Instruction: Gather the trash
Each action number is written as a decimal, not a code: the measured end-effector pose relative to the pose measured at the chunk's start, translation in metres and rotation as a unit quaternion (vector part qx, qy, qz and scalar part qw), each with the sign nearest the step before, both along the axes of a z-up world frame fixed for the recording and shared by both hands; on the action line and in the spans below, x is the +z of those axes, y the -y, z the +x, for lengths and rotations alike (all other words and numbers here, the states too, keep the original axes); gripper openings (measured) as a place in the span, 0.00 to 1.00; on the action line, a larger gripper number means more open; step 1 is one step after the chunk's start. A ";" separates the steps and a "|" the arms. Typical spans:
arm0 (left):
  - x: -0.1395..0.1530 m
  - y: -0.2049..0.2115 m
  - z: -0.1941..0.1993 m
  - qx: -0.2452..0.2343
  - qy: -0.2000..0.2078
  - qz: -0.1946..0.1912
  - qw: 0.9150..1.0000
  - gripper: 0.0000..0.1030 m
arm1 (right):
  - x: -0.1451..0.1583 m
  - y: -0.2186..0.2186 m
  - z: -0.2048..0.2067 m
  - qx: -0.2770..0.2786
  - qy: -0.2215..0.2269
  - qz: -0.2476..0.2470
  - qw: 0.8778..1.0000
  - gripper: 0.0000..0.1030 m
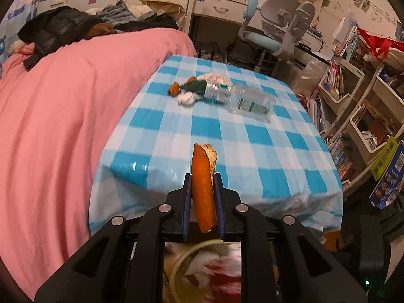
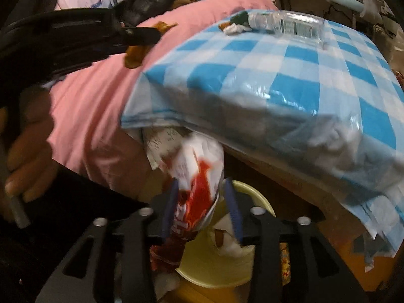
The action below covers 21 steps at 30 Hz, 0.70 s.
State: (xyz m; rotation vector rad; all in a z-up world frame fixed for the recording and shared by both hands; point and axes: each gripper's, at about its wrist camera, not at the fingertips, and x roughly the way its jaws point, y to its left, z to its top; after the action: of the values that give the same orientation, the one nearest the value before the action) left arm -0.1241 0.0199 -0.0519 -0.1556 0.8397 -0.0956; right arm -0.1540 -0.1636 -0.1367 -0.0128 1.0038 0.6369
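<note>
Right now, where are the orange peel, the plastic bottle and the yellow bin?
orange peel [image 1: 201,184]: left wrist view, outer skin.
plastic bottle [image 1: 248,102]: left wrist view, clear body.
yellow bin [image 2: 255,197]: right wrist view, rim.

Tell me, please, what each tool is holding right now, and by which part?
The left tool clamps an orange peel strip around its middle. The right tool stands open around a red-and-white wrapper above the yellow bin.

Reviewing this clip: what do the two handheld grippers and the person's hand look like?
Both the left gripper and right gripper are black plastic linkages with round silver pivot bolts and flat blue finger pads. The person's hand grips a grey handle; a black sleeve sits beside it.
</note>
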 end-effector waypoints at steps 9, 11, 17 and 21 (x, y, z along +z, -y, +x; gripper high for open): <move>-0.036 0.014 -0.045 -0.020 -0.076 0.018 0.997 0.16 | 0.014 0.039 0.007 -0.122 0.047 0.020 0.991 0.63; -0.049 0.023 -0.055 -0.042 -0.106 0.028 0.993 0.16 | 0.019 0.051 0.008 -0.153 0.059 0.036 0.986 0.66; -0.061 0.034 -0.066 -0.065 -0.127 0.056 0.988 0.24 | 0.030 0.058 0.000 -0.184 0.097 0.050 0.977 0.73; -0.045 0.020 -0.066 -0.025 -0.086 0.043 0.995 0.48 | 0.032 0.058 0.001 -0.184 0.111 0.042 0.976 0.79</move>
State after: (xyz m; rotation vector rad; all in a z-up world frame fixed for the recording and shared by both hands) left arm -0.1901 0.0002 -0.0968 -0.0623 1.0175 -0.0935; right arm -0.1530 -0.2212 -0.1046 0.1705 0.7359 0.3281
